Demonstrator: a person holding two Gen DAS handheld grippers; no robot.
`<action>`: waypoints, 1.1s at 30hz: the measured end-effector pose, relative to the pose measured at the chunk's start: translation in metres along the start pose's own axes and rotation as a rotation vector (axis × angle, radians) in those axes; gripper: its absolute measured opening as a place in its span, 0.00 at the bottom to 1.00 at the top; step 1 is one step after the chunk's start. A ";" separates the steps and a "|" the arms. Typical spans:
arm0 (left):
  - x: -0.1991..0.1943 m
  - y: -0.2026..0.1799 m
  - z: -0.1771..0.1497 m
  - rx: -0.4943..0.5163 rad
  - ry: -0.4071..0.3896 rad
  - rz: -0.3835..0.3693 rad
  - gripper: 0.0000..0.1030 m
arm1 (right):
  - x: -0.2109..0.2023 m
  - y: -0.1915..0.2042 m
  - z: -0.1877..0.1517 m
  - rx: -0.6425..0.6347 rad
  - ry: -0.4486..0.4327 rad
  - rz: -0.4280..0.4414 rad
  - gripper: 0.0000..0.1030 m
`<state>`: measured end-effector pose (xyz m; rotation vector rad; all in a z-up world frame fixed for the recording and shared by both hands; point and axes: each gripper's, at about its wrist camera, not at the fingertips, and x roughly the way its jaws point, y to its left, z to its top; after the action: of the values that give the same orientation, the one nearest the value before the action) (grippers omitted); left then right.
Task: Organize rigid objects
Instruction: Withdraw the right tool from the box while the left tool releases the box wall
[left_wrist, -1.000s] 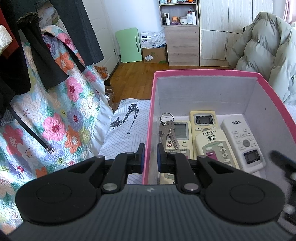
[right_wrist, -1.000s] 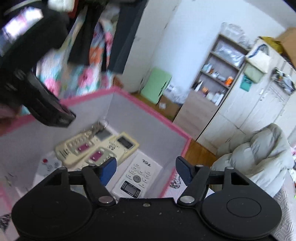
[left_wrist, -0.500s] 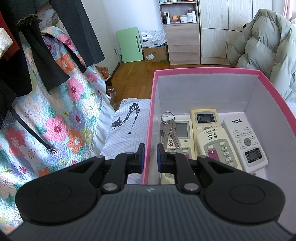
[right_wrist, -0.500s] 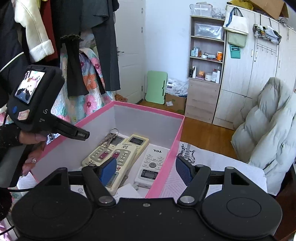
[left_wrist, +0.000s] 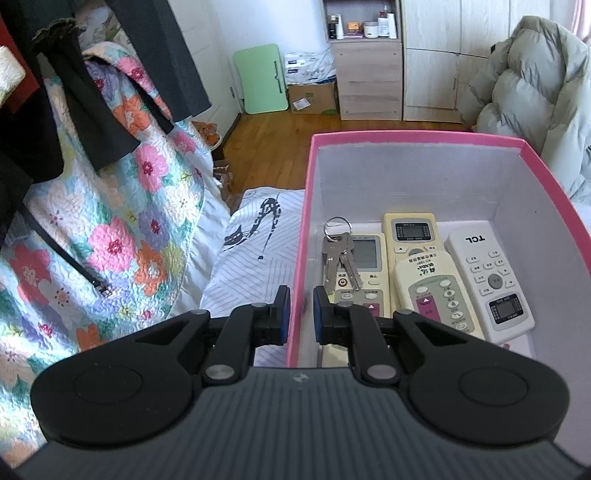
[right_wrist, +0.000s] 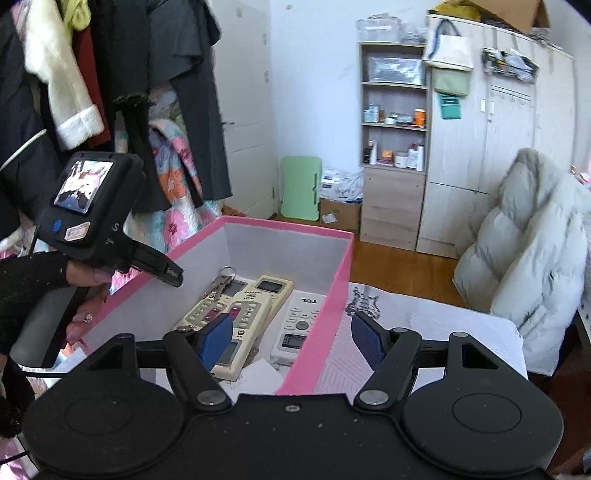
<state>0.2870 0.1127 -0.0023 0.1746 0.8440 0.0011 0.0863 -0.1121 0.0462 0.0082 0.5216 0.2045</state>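
A pink box (left_wrist: 417, 138) with a white inside holds several remote controls: a white TCL remote (left_wrist: 487, 280), cream remotes (left_wrist: 436, 295), and a bunch of keys (left_wrist: 338, 258). My left gripper (left_wrist: 298, 314) is shut on the box's left wall, one finger outside and one inside. My right gripper (right_wrist: 291, 338) is open and empty, straddling the box's right wall (right_wrist: 325, 321) near the front corner without touching it. The remotes (right_wrist: 243, 314), the keys (right_wrist: 221, 282) and the left gripper's body (right_wrist: 96, 206) also show in the right wrist view.
The box sits on a white patterned cloth (right_wrist: 424, 325). A floral quilt (left_wrist: 110, 221) and hanging dark clothes (left_wrist: 55, 92) are on the left. A puffy grey coat (right_wrist: 532, 251) is on the right. Wooden floor, shelves and a wardrobe are behind.
My right gripper has pulled back from over the box and levelled out; it stays open. My left gripper keeps its grip on the box wall and has barely moved.
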 end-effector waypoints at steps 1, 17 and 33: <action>-0.003 0.001 0.000 -0.004 -0.001 -0.007 0.12 | -0.003 -0.002 -0.001 0.016 -0.004 0.000 0.73; -0.121 -0.006 -0.025 -0.010 -0.162 0.028 0.16 | -0.046 -0.016 -0.002 0.060 -0.046 -0.012 0.73; -0.181 -0.035 -0.076 -0.032 -0.181 -0.051 0.40 | -0.084 -0.033 -0.008 0.112 -0.063 -0.104 0.73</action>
<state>0.1077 0.0769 0.0768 0.1204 0.6669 -0.0485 0.0172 -0.1613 0.0789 0.0966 0.4693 0.0733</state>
